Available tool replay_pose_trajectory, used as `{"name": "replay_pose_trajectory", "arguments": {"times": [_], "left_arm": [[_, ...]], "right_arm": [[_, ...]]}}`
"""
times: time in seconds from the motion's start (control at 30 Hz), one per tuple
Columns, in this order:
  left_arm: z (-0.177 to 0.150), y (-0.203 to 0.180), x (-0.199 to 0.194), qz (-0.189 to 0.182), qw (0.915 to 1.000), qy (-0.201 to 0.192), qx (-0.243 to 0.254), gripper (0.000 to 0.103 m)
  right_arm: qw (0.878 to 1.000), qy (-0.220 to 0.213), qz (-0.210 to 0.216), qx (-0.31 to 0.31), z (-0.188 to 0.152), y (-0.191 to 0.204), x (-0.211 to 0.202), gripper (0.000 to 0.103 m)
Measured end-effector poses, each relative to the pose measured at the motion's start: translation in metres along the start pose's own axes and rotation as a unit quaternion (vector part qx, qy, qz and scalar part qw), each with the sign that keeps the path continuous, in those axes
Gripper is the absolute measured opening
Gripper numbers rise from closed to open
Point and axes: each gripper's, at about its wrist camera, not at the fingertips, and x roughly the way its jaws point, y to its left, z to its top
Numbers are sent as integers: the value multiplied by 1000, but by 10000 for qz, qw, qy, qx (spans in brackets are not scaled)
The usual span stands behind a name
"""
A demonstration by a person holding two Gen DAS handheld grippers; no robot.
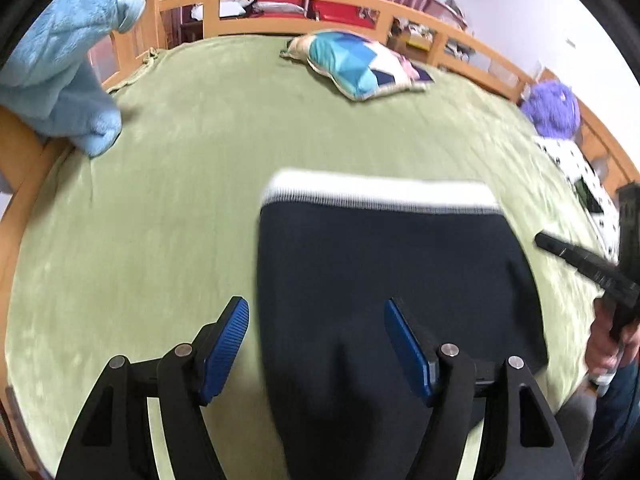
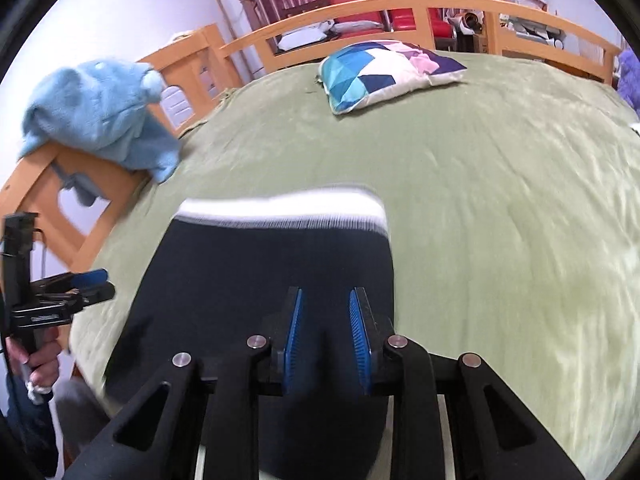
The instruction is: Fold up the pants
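One pants (image 1: 392, 272), two grippers (image 1: 316, 344), one pillow (image 1: 360, 64)

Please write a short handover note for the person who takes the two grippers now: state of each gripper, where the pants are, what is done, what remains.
Left gripper: open wide, holding nothing, over the pants' left edge.
Right gripper: partly open, empty, above the pants.
Pants: dark, white waistband at the far end, lying flat on the green bed cover. The near end is out of view.
Done: pants laid out; whether any fold is made cannot be told.
Left: grasp and fold.

No readable text, labels, brands or numbers anywhere in either wrist view.
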Motion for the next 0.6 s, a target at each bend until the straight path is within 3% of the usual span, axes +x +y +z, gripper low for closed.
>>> {"name": "replay_pose_trajectory", "arguments": {"times": [0.07,0.2,0.4,0.5,0.6], "left_arm": [[17,0,14,-129,9999,-60,-55,68],[29,3,50,-163,9998,10,-129,68],[39,12,105,292,9986,322,-289,68],[38,30,123,-200,9939,587,-914,68],[34,32,116,-270,9936,575,-934,67]], "right_arm": [[9999,0,118,7,15,-1,20,15],[9994,45,314,131,28,-7,59,15],[9981,269,271,492,33,-28,104,3],[9945,388,321,921,33,-42,120,0],[9970,356,130,680,33,-33,117,0]]}}
